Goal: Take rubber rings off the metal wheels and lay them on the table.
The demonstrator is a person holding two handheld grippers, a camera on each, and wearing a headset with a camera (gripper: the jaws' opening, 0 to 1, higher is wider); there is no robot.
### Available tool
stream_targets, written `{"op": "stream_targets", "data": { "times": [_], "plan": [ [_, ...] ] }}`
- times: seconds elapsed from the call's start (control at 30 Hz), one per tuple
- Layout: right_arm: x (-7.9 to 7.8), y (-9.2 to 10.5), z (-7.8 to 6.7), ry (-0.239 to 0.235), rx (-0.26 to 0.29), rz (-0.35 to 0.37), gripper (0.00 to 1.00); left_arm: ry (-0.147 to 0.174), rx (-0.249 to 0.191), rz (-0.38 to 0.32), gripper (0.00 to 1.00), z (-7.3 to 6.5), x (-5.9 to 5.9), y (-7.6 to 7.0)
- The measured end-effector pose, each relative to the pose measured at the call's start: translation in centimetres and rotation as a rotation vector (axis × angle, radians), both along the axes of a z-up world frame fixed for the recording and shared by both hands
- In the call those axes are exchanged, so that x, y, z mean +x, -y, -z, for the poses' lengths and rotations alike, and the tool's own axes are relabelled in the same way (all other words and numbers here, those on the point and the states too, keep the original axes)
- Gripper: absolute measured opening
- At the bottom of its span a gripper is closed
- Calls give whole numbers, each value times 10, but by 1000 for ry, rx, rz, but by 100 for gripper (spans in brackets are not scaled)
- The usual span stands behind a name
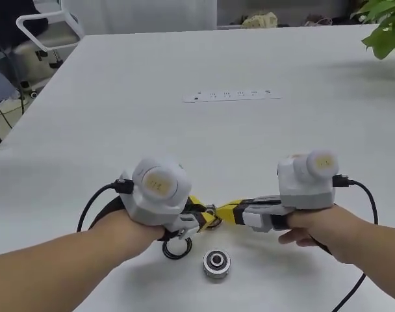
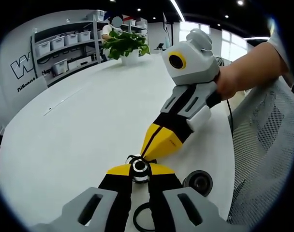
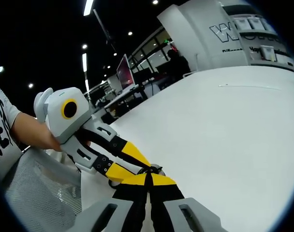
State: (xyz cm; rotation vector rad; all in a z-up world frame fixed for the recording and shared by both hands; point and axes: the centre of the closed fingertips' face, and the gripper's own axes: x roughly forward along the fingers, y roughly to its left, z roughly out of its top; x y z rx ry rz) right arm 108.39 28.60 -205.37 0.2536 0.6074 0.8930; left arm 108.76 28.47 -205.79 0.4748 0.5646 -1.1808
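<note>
Loose metal wheel (image 1: pixel 217 263) on white table (image 1: pixel 184 130), plant (image 1: pixel 386 32) beyond

— Your left gripper (image 2: pixel 139 170) clamps a small metal wheel (image 2: pixel 139 166) over the white table (image 2: pixel 89 130).
— Your right gripper (image 2: pixel 148 151) meets it, tips together; a second wheel (image 2: pixel 198 182) and a loose black ring (image 2: pixel 135 217) lie nearby.

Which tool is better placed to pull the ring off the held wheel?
Right, likely. The left tool clamps the wheel steady; the right tool has closed tips at its rim, free to pull.
</note>
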Motion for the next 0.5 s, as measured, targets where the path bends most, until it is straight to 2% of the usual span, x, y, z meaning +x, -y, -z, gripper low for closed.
{"op": "stream_targets", "data": {
  "times": [0.03, 0.07, 0.1, 0.17, 0.5],
  "plan": [
    [-7, -6, -2, -4, 20, -52, 0, 0, 0, 0, 8, 0, 0, 0],
    [3, -7, -8, 25, 45, -4, 0, 2, -1, 1, 8, 0, 0, 0],
    [5, -9, -7, 15, 32, -9, 0, 1, -2, 0, 8, 0, 0, 0],
    [3, -9, -7, 28, 21, -17, 0, 1, -6, 0, 8, 0, 0, 0],
    [7, -6, -5, 42, 6, 3, 0, -6, -13, -7, 8, -1, 0, 0]
  ]
}}
